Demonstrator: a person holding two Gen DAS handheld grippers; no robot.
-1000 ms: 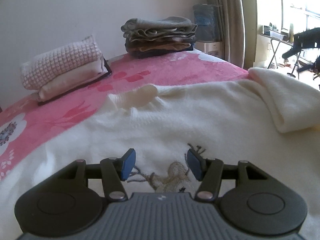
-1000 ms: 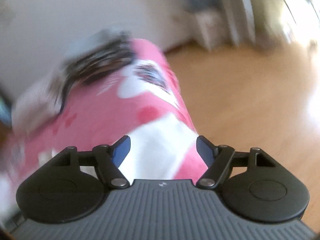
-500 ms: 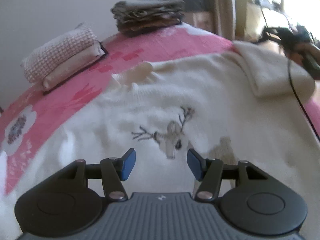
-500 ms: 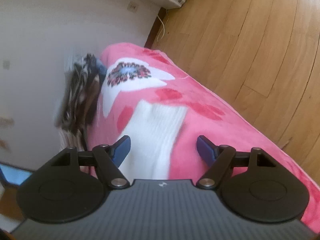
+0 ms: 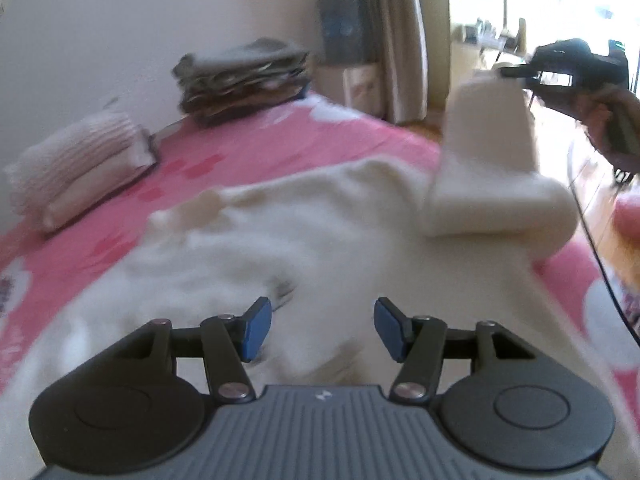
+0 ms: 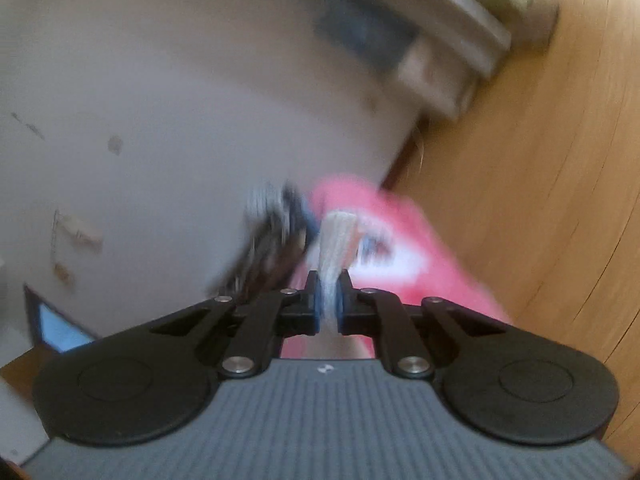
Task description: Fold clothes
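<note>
1. Bed (image 5: 304, 148): we see a pink cover with two folded stacks (image 5: 244, 76) at the wall end.
2. Sweater (image 5: 280, 248): a cream knit spread across the bed, just below the left gripper. We judge it soft, limp and fairly light; it will sag and drag unless taken at a cuff, hem or shoulder.
3. Sleeve (image 5: 488, 152): it rises from the sweater's right side, its cuff (image 6: 334, 248) pinched up in the air.
4. Right gripper (image 6: 329, 300): its jaws are closing on the cuff, cloth pressed between the pads, pointing near level; a hand (image 5: 608, 120) carries it beside the bed.
5. Left gripper (image 5: 322, 330): it hangs tilted down over the sweater's body, jaws about half apart, nothing between them.
</note>
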